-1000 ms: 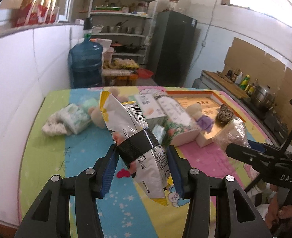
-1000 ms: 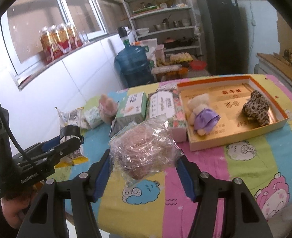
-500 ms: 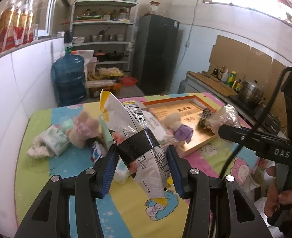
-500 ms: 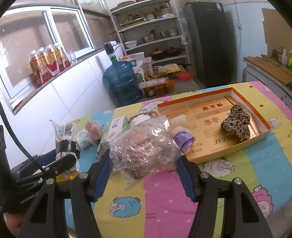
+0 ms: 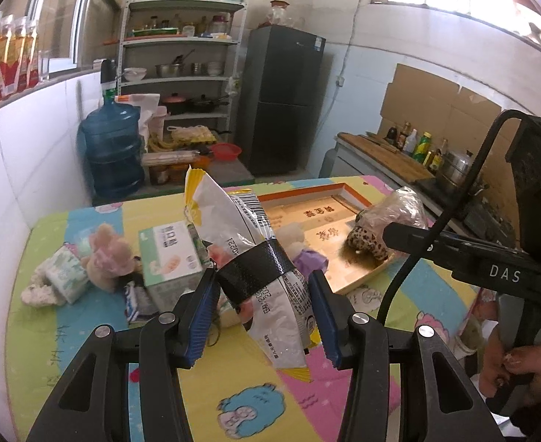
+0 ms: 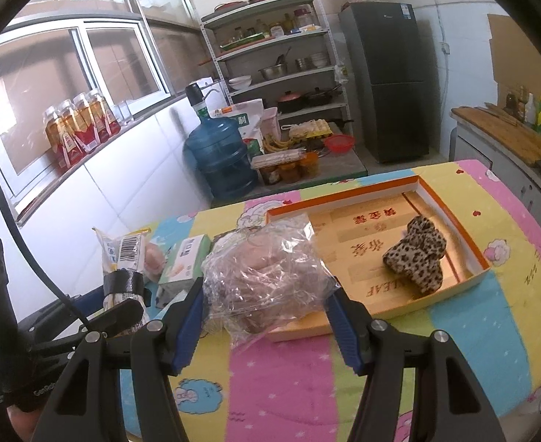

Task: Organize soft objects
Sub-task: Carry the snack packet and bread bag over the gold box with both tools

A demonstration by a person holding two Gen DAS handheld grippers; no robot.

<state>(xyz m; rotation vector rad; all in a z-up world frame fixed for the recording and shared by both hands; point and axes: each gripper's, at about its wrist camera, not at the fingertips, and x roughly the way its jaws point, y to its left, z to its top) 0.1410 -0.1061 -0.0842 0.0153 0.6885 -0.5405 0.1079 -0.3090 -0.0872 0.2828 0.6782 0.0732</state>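
Note:
My left gripper (image 5: 263, 311) is shut on a white and yellow snack bag (image 5: 248, 235) bound with black tape, held upright above the table's near side. My right gripper (image 6: 267, 318) is shut on a crumpled clear plastic bag (image 6: 267, 276) with something pinkish-brown inside, in front of the near left corner of the orange-rimmed cardboard tray (image 6: 451, 217). A leopard-print plush (image 6: 416, 258) lies in that tray. In the left wrist view the tray (image 5: 303, 193), the leopard plush (image 5: 368, 245) and the clear bag (image 5: 399, 206) show at right.
On the colourful tablecloth (image 5: 233, 386) lie a pink plush (image 5: 106, 258), a tissue pack (image 5: 66, 272), a green-and-white box (image 5: 169, 254) and a white plush with purple (image 5: 309, 258). A tiled wall (image 5: 31, 169) borders the left; a water jug (image 5: 112, 151), shelves and a fridge stand behind.
Both grippers have drawn back from the table and risen a little, each still holding its bag. The table's objects now look farther off, and the tray has come more into view.

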